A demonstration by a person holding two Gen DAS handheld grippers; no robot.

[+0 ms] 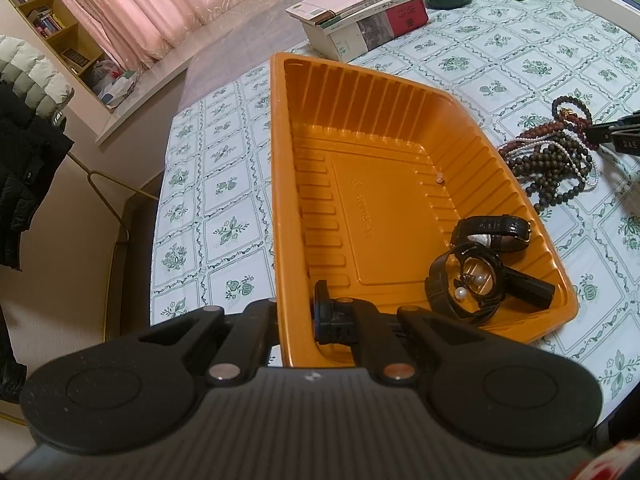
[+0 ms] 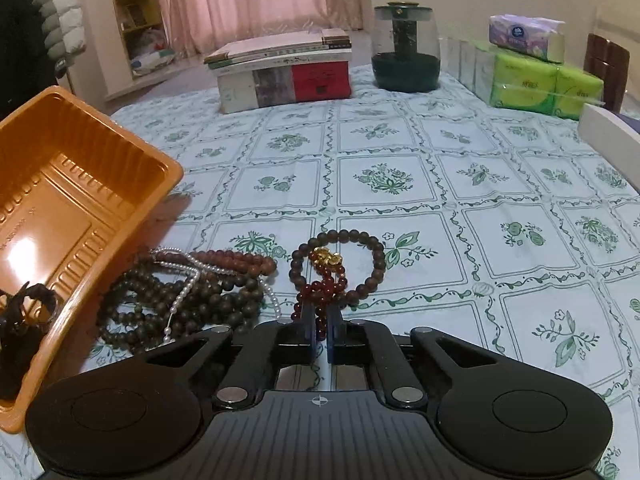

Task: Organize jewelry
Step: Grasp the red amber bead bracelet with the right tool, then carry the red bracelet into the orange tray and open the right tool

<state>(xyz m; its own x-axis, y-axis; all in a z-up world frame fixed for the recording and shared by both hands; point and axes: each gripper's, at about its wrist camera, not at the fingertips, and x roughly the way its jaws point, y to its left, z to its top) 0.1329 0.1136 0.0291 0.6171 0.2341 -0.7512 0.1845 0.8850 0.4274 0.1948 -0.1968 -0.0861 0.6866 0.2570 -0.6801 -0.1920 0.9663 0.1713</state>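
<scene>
While the left gripper stays out of the heap, its fingers pinch the near wall of the orange tray, which holds two black watches. Right gripper — pressed together on the dark red bead bracelet lying on the tablecloth, beside the bead heap.

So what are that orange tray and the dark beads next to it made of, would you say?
The tray looks like thin moulded plastic: glossy, with pressed ribs along its walls and embossed lettering on the floor. The dark beads look like wood, matt and brown-black with no shine, though dull stone can't be ruled out. The white strand across them has a pearly sheen; real or imitation pearl, I can't tell.
</scene>
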